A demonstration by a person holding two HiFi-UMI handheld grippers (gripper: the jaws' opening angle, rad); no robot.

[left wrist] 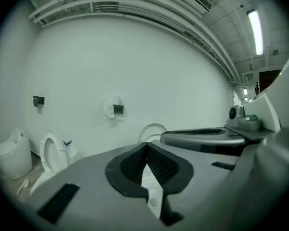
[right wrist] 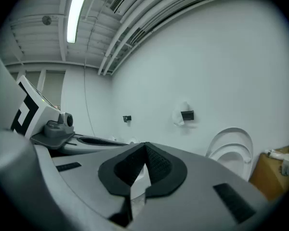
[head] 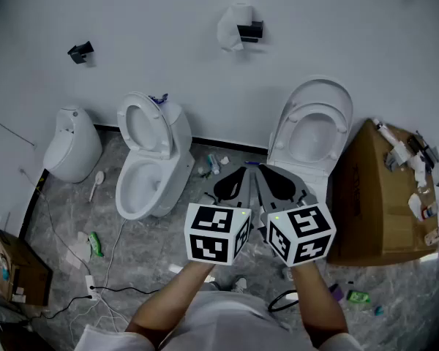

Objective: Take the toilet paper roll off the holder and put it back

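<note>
the white toilet paper roll [head: 231,28] sat on its black wall holder [head: 251,30], far off. near, the left gripper [head: 243,172] and right gripper [head: 263,171] hung side by side, jaws closed tight, empty.

A grey marbled floor [head: 157,251] fills the lower half of the frame, with three toilets along the wall: a closed toilet [head: 72,146] at left, an open toilet [head: 148,165] left of centre, and a second open toilet [head: 312,131] at right. A cardboard box [head: 372,199] stands at the right edge and a smaller box [head: 7,265] at lower left. White cables [head: 106,265] and a green packet [head: 96,244] lie loose near the smaller box.
</note>
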